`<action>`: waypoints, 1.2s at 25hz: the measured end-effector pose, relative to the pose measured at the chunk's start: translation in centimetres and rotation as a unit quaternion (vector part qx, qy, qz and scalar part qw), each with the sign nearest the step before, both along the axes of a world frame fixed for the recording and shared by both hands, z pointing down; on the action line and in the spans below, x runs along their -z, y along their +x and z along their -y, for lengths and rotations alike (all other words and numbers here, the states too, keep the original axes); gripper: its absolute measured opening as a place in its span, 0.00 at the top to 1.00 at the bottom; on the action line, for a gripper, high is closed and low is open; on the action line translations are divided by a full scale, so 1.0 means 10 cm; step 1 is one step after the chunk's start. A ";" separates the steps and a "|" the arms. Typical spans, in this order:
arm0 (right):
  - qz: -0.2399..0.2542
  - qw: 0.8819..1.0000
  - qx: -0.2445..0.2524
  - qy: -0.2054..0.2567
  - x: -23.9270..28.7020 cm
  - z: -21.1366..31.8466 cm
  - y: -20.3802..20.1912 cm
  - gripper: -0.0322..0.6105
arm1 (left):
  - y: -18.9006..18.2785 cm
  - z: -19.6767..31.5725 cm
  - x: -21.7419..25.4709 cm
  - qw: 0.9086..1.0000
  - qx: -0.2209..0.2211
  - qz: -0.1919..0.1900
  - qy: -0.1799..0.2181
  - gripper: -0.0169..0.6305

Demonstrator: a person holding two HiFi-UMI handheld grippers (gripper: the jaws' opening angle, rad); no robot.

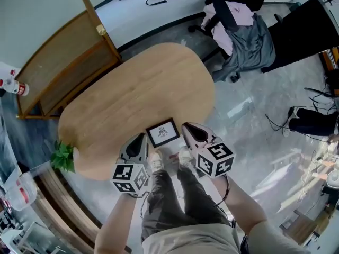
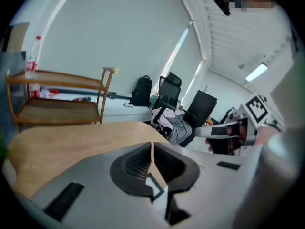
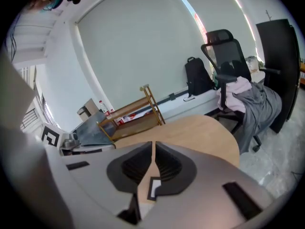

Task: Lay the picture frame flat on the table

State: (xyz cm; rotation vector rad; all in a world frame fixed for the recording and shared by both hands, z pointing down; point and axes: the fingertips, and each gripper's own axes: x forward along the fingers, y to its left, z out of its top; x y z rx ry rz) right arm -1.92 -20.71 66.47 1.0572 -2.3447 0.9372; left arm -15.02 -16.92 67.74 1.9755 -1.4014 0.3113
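Where the person stands at the near edge of the wooden table (image 1: 132,89), both grippers are held low in front of the legs and point away toward the far side. The left gripper (image 1: 140,139) has its jaws brought together tip to tip with nothing between them, as its own view shows. The right gripper (image 1: 188,129) is closed in the same way and also carries nothing.

Between the two and slightly farther out sits the picture frame (image 1: 162,133), close to the table's near edge. Its black border and pale picture face up toward the head camera, so it looks flat or nearly so, though I cannot be sure of a slight lean. It is almost square, the slightly longer side running left to right and skewed a little. Each gripper view shows a corner of it just below the closed tips. The right gripper looks just beside its right edge and the left one near its near-left corner, so neither is clearly closer.

The picture shows a dark sketch with no legible words. Farther left, a bottle (image 1: 16,87) beside the wooden shelf (image 1: 63,67) has a red label too small to read.
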 end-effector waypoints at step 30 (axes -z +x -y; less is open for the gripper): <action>0.033 0.939 0.089 0.331 4.41 -0.62 -0.13 0.95 | 0.09 -0.33 4.37 0.951 -0.062 0.124 0.276 0.95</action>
